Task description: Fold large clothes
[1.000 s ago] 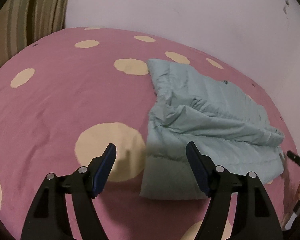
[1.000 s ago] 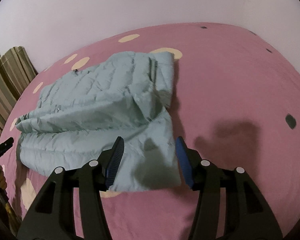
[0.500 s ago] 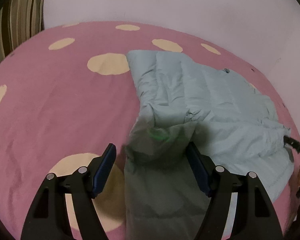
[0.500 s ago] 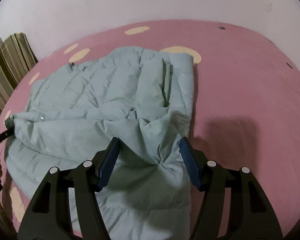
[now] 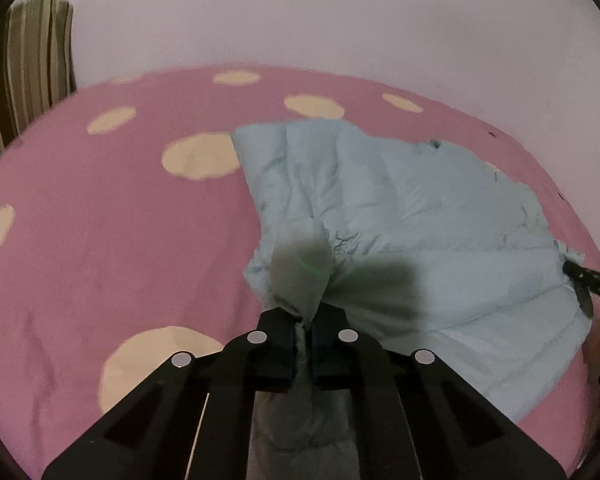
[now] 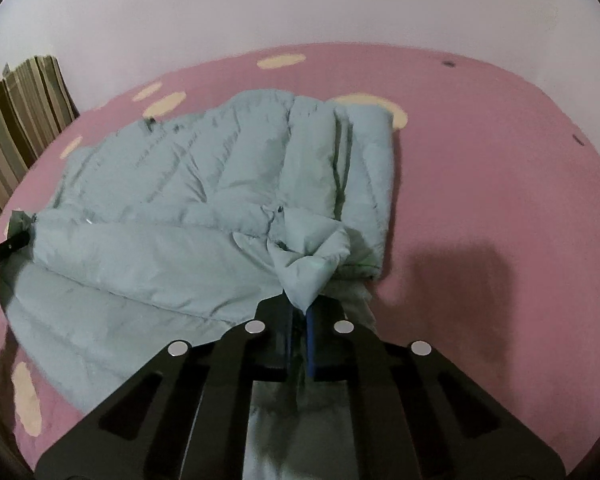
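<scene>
A pale blue-green quilted jacket (image 5: 400,208) (image 6: 188,200) lies partly folded on a pink bed (image 5: 100,248) (image 6: 500,168) with cream dots. My left gripper (image 5: 303,330) is shut on a bunched fold at the jacket's near left edge. My right gripper (image 6: 300,316) is shut on a pinched fold at the jacket's near right edge. In the left wrist view, the other gripper's black tip (image 5: 588,278) shows at the jacket's right edge; in the right wrist view, the other gripper's tip (image 6: 4,250) shows at the jacket's left edge. Cloth hangs between both pairs of jaws.
A pale wall (image 5: 300,20) rises just behind the bed. A brown striped cushion or curtain (image 5: 24,68) (image 6: 16,120) stands at the far left. Bare pink sheet stretches left of the jacket in the left wrist view and right of it in the right wrist view.
Both grippers moved in over the jacket's near edge and shut on folds of it. The fabric has bunched up at each pair of jaws.
</scene>
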